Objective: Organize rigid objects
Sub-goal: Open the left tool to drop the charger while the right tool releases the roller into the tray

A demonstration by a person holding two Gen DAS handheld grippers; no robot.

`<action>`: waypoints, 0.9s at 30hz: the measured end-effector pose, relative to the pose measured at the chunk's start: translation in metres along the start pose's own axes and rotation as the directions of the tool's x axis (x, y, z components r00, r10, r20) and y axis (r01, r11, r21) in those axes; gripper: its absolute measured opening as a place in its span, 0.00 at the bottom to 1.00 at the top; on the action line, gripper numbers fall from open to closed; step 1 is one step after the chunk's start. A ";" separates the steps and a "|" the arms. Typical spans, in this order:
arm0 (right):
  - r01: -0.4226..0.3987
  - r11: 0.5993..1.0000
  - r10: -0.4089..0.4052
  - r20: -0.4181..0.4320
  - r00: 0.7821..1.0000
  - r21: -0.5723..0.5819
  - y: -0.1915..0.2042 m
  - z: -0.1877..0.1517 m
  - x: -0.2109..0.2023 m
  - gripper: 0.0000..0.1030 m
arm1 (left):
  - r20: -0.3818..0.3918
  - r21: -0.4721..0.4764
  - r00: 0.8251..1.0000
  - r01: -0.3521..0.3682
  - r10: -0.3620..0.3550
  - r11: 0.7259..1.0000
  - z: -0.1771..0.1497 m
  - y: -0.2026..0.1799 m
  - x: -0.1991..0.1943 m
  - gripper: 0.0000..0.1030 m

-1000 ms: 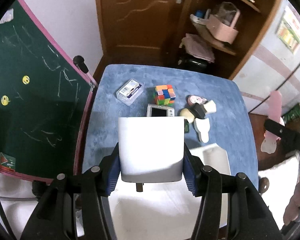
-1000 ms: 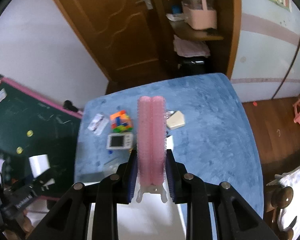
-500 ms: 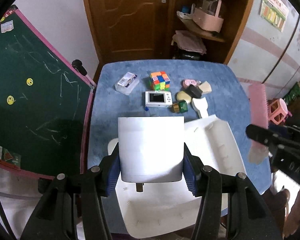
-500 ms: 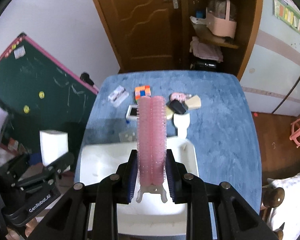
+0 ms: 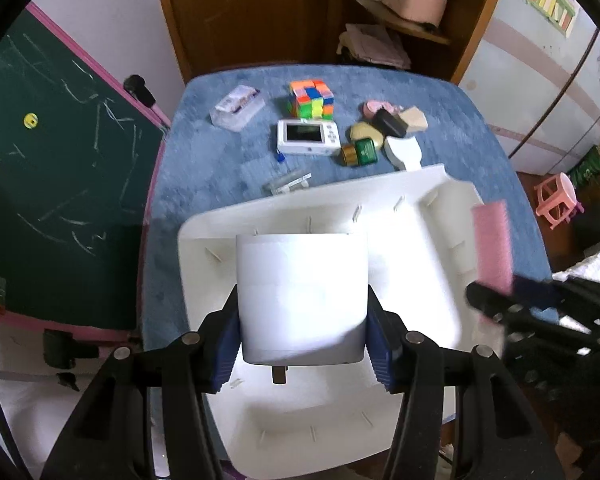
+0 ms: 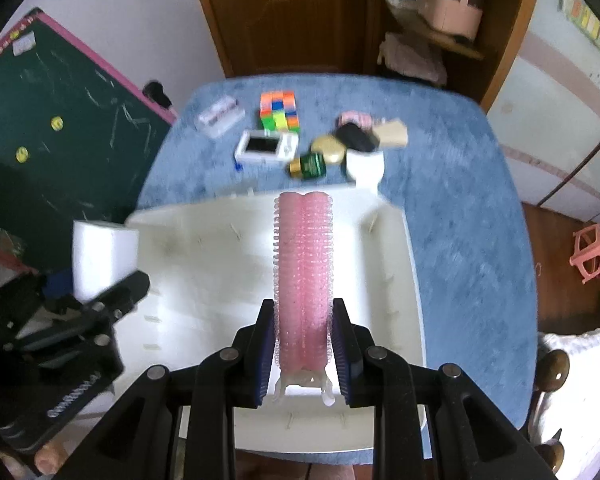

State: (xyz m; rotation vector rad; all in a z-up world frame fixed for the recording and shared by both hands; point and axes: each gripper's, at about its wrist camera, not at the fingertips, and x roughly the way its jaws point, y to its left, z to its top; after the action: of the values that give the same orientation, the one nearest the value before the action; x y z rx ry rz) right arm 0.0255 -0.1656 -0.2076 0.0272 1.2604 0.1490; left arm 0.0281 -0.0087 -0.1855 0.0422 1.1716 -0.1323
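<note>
Left wrist view: the left hand-held gripper point(image 5: 302, 338) is clenched on a white box-shaped object point(image 5: 302, 298), carried above the white tray point(image 5: 204, 240) that lies on the blue surface point(image 5: 204, 152). At the tray's right side the right hand-held gripper point(image 5: 490, 300) carries a pink bristled roller point(image 5: 492, 248). Beyond the tray lie a colour cube point(image 5: 311, 98), a small white game device point(image 5: 307, 137), a clear case point(image 5: 238, 108), a green bottle point(image 5: 360, 152) and a cluster of small items, not yet gathered.

Right wrist view: the right hand-held gripper point(image 6: 303, 354) is clamped on the pink bristled roller point(image 6: 303, 276), which points forward above the tray's right half point(image 6: 404, 264). The left hand-held gripper point(image 6: 112, 294) with its white box-shaped object point(image 6: 100, 256) is at the tray's left edge.

Step in hand, as judged: carrying both objects to the tray. The next move calls for lowering each into its own part of the tray, well apart, then opening the jaws
</note>
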 end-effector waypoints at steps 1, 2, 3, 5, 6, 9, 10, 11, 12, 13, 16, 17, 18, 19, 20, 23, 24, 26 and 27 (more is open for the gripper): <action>-0.003 1.000 0.003 -0.017 1.000 0.006 -0.001 -0.003 0.007 0.26 | -0.013 0.000 1.000 0.005 -0.005 1.000 -0.002 -0.001 0.005 0.56; -0.009 1.000 0.009 -0.043 0.999 0.015 -0.002 -0.007 0.016 0.26 | -0.022 0.002 1.000 0.015 -0.015 1.000 -0.004 -0.001 0.010 0.56; -0.014 1.000 0.016 -0.061 0.998 0.024 -0.004 -0.010 0.024 0.26 | -0.024 0.002 1.000 0.020 -0.020 1.000 -0.004 -0.001 0.013 0.56; -0.009 1.000 0.011 -0.086 0.996 0.024 -0.005 -0.017 0.039 0.26 | -0.028 0.005 0.999 0.035 -0.035 0.999 -0.008 -0.001 0.025 0.56; 0.000 1.000 0.002 -0.097 0.995 0.021 -0.004 -0.020 0.045 0.26 | -0.027 0.006 0.999 0.036 -0.036 0.999 -0.009 -0.001 0.029 0.56; 0.006 1.000 -0.002 -0.134 0.991 0.024 -0.005 -0.025 0.065 0.26 | -0.045 0.014 0.999 0.018 -0.017 1.000 -0.017 -0.002 0.050 0.56; 0.014 1.000 -0.011 -0.145 0.989 0.026 -0.005 -0.027 0.071 0.27 | -0.053 0.016 0.998 0.018 -0.017 1.000 -0.019 -0.003 0.055 0.56; 0.018 0.999 -0.013 -0.152 0.988 0.026 -0.006 -0.028 0.076 0.27 | -0.071 0.015 0.997 0.014 -0.013 1.000 -0.023 -0.003 0.062 0.56; 0.016 1.000 -0.012 -0.155 0.988 0.027 -0.006 -0.029 0.079 0.27 | -0.083 0.013 0.997 0.014 -0.012 1.000 -0.025 -0.003 0.065 0.56; 0.017 0.999 -0.012 -0.160 0.987 0.028 -0.006 -0.029 0.082 0.27 | -0.097 0.010 0.995 0.017 -0.016 1.000 -0.028 -0.002 0.070 0.56; 0.030 0.999 -0.026 -0.172 0.985 0.023 -0.006 -0.030 0.090 0.27 | -0.125 0.003 0.992 0.015 -0.014 1.000 -0.032 0.000 0.079 0.57; 0.034 0.999 -0.029 -0.176 0.984 0.025 -0.007 -0.030 0.091 0.27 | -0.130 0.001 0.991 0.014 -0.013 1.000 -0.032 0.000 0.081 0.57; 0.037 0.999 -0.031 -0.183 0.983 0.026 -0.007 -0.031 0.093 0.27 | -0.139 -0.003 0.990 0.018 -0.018 1.000 -0.032 0.001 0.082 0.57; 0.038 0.999 -0.032 -0.191 0.981 0.027 -0.008 -0.032 0.095 0.27 | -0.143 -0.011 0.989 0.029 -0.030 1.000 -0.032 0.002 0.083 0.57; 0.039 0.999 -0.032 -0.197 0.980 0.030 -0.007 -0.031 0.097 0.28 | -0.132 -0.017 0.990 0.044 -0.046 0.999 -0.031 0.004 0.081 0.58; 0.039 0.999 -0.033 -0.191 0.981 0.030 -0.008 -0.032 0.096 0.35 | -0.085 -0.005 0.995 0.046 -0.047 0.999 -0.027 0.003 0.071 0.70; 0.042 0.999 -0.036 -0.183 0.982 0.029 -0.008 -0.033 0.095 0.43 | -0.078 -0.002 0.996 0.044 -0.044 0.999 -0.025 0.002 0.070 0.72; 0.049 0.998 -0.044 -0.167 0.985 0.026 -0.008 -0.033 0.092 0.51 | -0.070 0.000 0.997 0.043 -0.042 0.999 -0.023 0.001 0.067 0.73; 0.053 0.998 -0.048 -0.159 0.986 0.024 -0.007 -0.032 0.090 0.52 | -0.072 0.001 0.996 0.043 -0.043 0.999 -0.022 0.001 0.067 0.73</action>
State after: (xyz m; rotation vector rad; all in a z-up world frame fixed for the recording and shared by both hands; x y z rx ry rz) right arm 0.0220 -0.1631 -0.3032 0.0077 1.4205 0.0909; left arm 0.0339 -0.0105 -0.2553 0.0238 1.2451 -0.1711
